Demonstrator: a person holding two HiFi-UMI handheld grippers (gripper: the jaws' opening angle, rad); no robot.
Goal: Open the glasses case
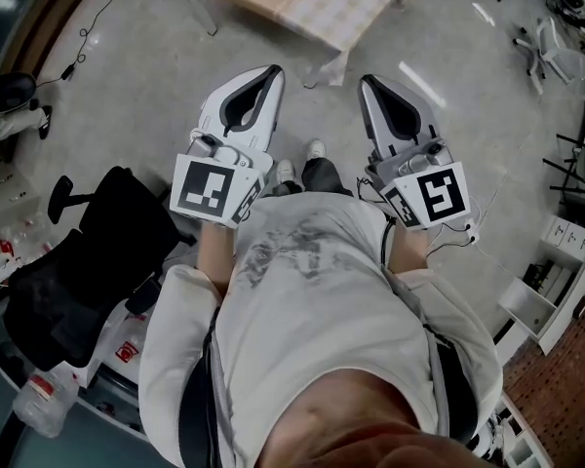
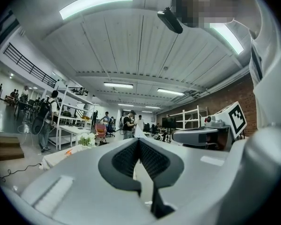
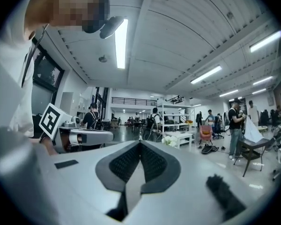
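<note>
No glasses case shows in any view. In the head view I hold both grippers level in front of my chest, side by side over the grey floor. My left gripper is shut with nothing between its jaws, and its ribbed pads meet at the tip. My right gripper is also shut and empty, pads together. Each gripper view shows the other gripper off to the side: the right gripper and the left gripper. A table with a checked cloth stands ahead of both tips.
A black office chair stands at my left and white shelving at my right. A plastic bottle lies at the lower left. Farther off are a low white table with flowers, shelf racks and several standing people.
</note>
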